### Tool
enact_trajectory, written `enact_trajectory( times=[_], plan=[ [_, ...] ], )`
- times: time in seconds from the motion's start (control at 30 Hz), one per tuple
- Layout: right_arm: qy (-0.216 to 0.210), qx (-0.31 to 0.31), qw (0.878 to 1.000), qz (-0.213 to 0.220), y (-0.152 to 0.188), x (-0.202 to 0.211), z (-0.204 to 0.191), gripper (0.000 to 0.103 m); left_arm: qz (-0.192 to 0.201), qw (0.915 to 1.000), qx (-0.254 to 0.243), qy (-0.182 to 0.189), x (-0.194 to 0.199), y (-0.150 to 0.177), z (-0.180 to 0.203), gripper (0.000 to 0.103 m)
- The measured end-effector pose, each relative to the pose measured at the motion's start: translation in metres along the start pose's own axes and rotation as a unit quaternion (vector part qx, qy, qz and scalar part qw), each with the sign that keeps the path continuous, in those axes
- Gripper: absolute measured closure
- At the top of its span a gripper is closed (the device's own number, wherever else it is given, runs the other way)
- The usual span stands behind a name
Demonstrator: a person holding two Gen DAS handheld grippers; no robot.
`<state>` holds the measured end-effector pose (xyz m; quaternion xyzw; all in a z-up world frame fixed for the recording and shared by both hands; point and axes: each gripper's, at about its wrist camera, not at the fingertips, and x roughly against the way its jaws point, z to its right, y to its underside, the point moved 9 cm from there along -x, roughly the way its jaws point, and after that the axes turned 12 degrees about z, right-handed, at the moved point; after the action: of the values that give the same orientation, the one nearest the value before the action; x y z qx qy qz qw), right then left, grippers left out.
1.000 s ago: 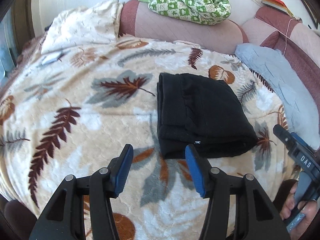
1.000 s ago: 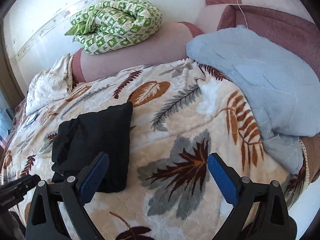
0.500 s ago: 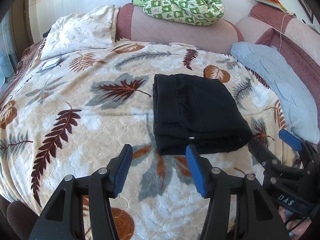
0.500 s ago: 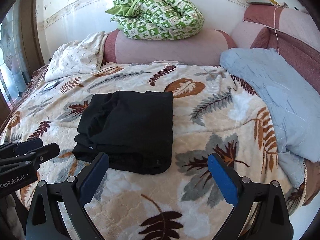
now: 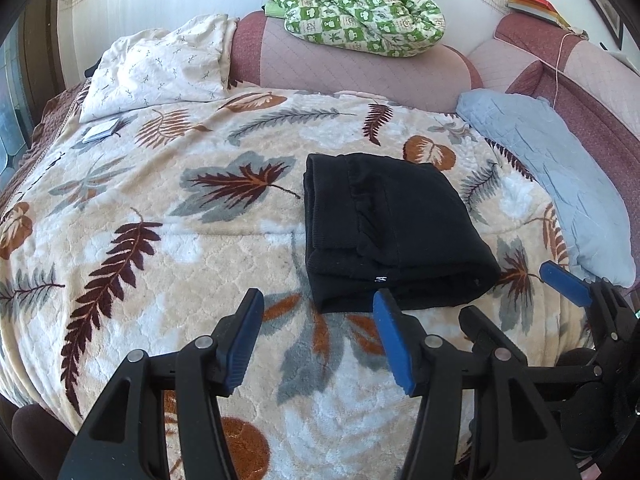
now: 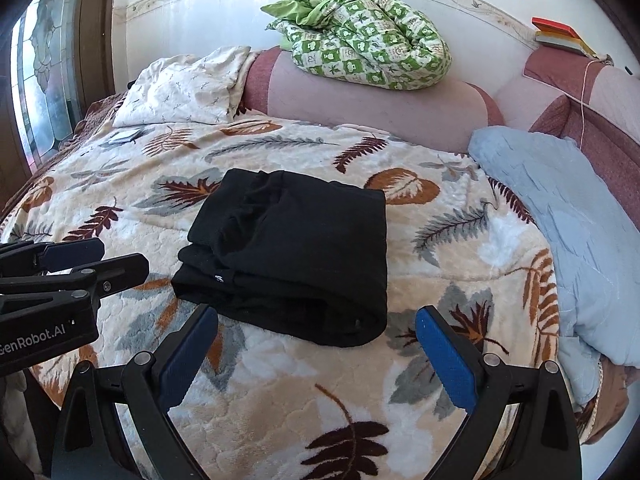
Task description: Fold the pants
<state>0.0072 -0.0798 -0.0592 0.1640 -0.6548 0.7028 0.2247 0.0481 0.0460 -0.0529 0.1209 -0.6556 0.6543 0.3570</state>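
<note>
1. Hovering above the near edge of the bed, the left tongs (image 5: 316,336) stand spread with nothing between the blue pads.
2. The right tongs (image 6: 316,354) are spread wider, also empty, and held just beside the left ones; each shows at the edge of the other's view.
3. Just beyond both tips lies the folded black knit pants bundle (image 6: 296,252), a thick rectangular stack resting flat on the bed, apart from both tongs, with a small white tag on its near edge.
4. The surface under it is a plush cream blanket printed with brown, rust and grey leaves (image 5: 152,240), covering the whole bed.
5. A pale blue quilted pillow (image 6: 568,224) lies along the right side; a white sprigged pillow (image 5: 164,68) sits at the far left corner, with a small flat grey item near it.
6. A padded pink and maroon headboard (image 5: 360,68) runs behind, carrying a rolled green-and-white checked quilt (image 6: 368,56).
7. Stacked books (image 6: 560,36) rest on the far right ledge, against a white wall; a patterned glass window (image 6: 44,92) stands left.
</note>
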Motion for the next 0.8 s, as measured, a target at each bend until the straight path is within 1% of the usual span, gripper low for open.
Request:
enact_trajectory(
  times=[0.2, 0.43, 0.8],
  plan=[
    [-0.001, -0.016, 1.000, -0.013, 0.006, -0.005, 0.006, 0.002, -0.012, 0.9999, 0.002, 0.000, -0.005, 0.005, 0.001, 0.046],
    [0.002, -0.039, 0.999, -0.029, 0.011, -0.010, 0.013, 0.002, -0.017, 0.9999, 0.000, 0.002, -0.008, 0.008, 0.002, 0.046],
    [-0.001, -0.042, 0.998, -0.045, 0.020, -0.016, 0.012, 0.002, -0.031, 0.9995, 0.001, 0.000, -0.013, 0.016, 0.001, 0.045]
  ],
)
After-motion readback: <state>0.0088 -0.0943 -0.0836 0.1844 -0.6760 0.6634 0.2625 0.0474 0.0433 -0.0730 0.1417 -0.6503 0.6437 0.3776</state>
